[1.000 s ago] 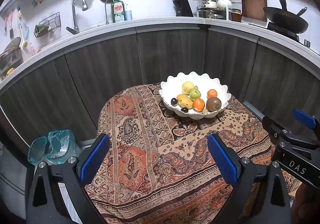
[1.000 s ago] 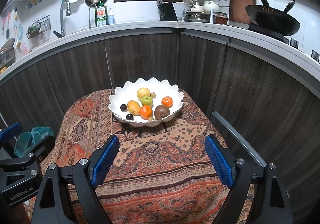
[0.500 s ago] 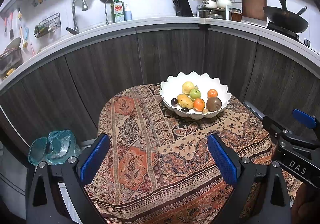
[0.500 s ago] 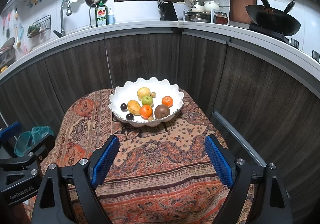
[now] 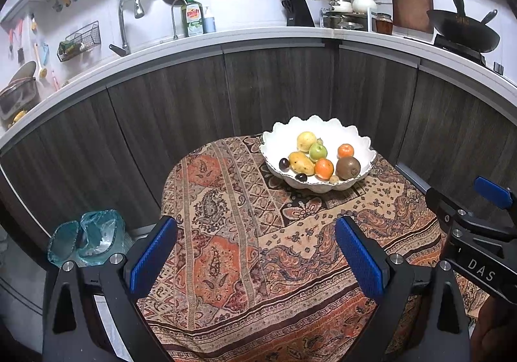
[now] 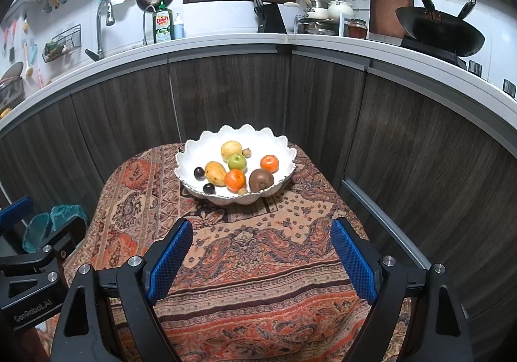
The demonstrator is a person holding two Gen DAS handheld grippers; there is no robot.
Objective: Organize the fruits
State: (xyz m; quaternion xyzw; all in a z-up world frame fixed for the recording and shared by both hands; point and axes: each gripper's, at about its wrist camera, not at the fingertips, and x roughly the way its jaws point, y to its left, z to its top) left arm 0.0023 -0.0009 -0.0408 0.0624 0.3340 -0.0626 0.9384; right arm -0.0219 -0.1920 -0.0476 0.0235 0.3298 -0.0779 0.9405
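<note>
A white scalloped bowl (image 5: 362, 144) (image 6: 281, 144) stands at the far side of a small table covered by a patterned cloth (image 5: 232, 249) (image 6: 258, 265). Inside lie a mango (image 6: 215, 172), a green apple (image 6: 237, 162), a yellow fruit (image 6: 231, 149), two oranges (image 6: 235, 180), a brown kiwi (image 6: 261, 180) and dark plums (image 6: 199, 172). My left gripper (image 5: 257, 252) and my right gripper (image 6: 261, 255) both hover open over the near cloth, well short of the bowl, with nothing between their blue pads.
Dark wooden cabinets (image 6: 226, 97) curve behind the table under a white counter with a sink tap (image 5: 124, 16), a dish soap bottle (image 5: 193, 18) and a wok (image 6: 439, 31). A teal plastic bag (image 5: 85, 236) sits on the floor at the left.
</note>
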